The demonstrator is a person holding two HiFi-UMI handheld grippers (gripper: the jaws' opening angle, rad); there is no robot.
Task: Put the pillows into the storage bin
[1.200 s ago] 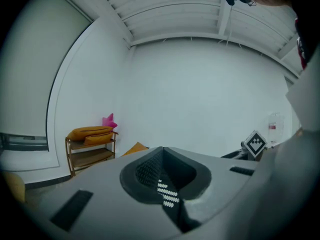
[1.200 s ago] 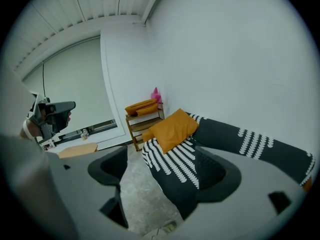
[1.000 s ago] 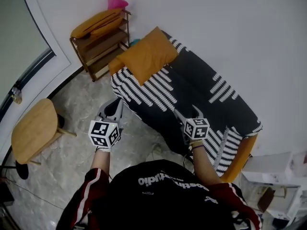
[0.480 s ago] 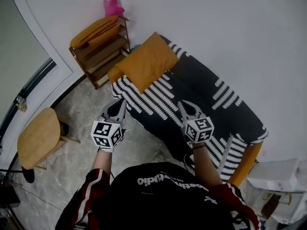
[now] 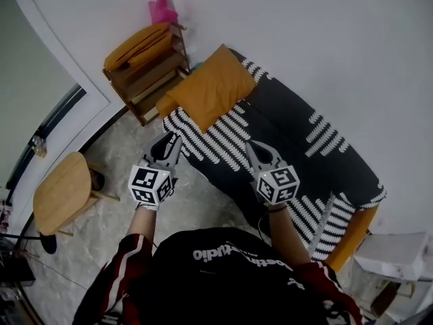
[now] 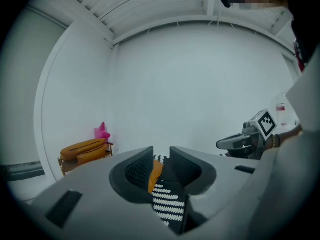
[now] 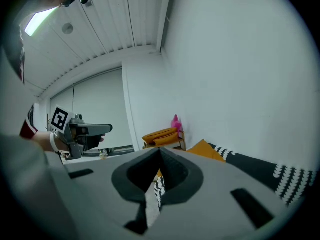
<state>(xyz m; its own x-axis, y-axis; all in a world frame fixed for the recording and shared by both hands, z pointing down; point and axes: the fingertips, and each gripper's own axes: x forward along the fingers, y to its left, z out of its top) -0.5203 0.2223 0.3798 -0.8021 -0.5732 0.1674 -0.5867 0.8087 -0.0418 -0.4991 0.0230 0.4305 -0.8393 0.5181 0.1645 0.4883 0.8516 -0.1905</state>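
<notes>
1. Head view: The left gripper (image 5: 170,139) and right gripper (image 5: 250,147) pointed at the sofa (image 5: 298,134). The pillow (image 5: 211,87) lay on it ahead of both sets of fingers, clear of them. More pillows (image 5: 139,40) sat on the shelf (image 5: 145,80), further ahead and to the left of the left fingers. No bin could be identified.
2. Left gripper view: The fingers stood slightly apart, having just been opening, with nothing between them. The pillow (image 6: 155,174) showed through the gap, beyond the tips. They should probably open wider before the reach, as soft filling calls for a deep bite on a corner.
3. Right gripper view: The fingers were closed together and empty. The pillow (image 7: 205,149) lay ahead, right of the tips. This pair should probably open too and take the opposite corner.
</notes>
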